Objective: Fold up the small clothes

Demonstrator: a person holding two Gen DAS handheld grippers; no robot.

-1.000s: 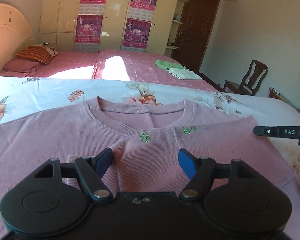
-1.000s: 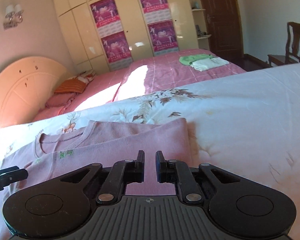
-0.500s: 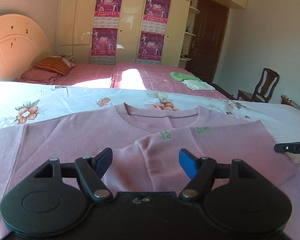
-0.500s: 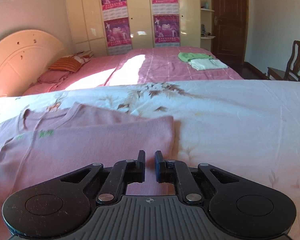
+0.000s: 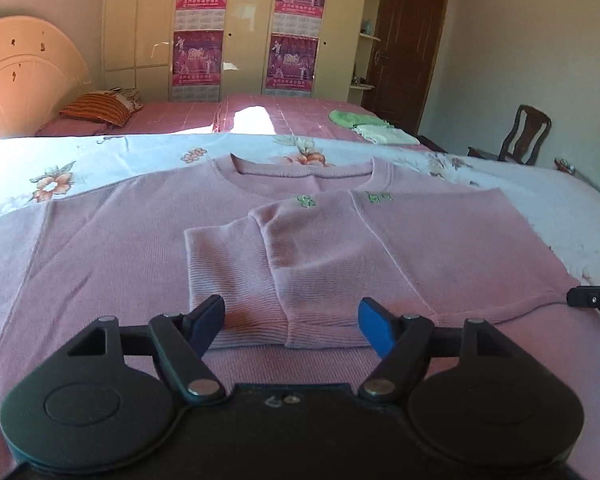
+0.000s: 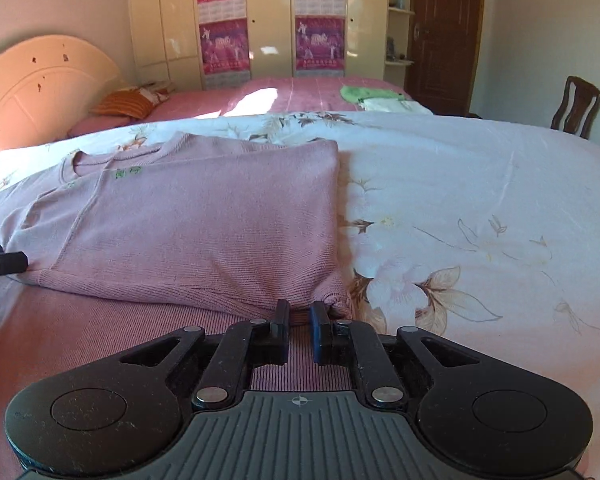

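A pink knit sweater [image 5: 112,240] lies flat on a floral bedsheet [image 5: 16,168]; its right side and sleeve [image 5: 236,272] are folded over its middle. My left gripper [image 5: 292,322] is open and empty, just above the folded sleeve's cuff. My right gripper [image 6: 300,326] is nearly shut at the near corner of the folded flap [image 6: 204,220]; a narrow gap shows between the pads, with pink cloth right at the tips. I cannot tell whether cloth is pinched. The right gripper's tip shows in the left wrist view [image 5: 592,299], and the left gripper's tip in the right wrist view [image 6: 2,264].
A second bed [image 5: 284,114] behind holds a striped pillow [image 5: 96,108] and folded green and white clothes [image 5: 364,124]. A wardrobe with posters [image 5: 244,28] and a dark door [image 5: 408,52] stand at the back. A wooden chair [image 5: 524,136] is at the right.
Both grippers pulled back toward me and lowered, so more of the sweater shows. The folded sleeve now lies free of the left gripper. The right gripper's tips now sit at the flap's near corner.
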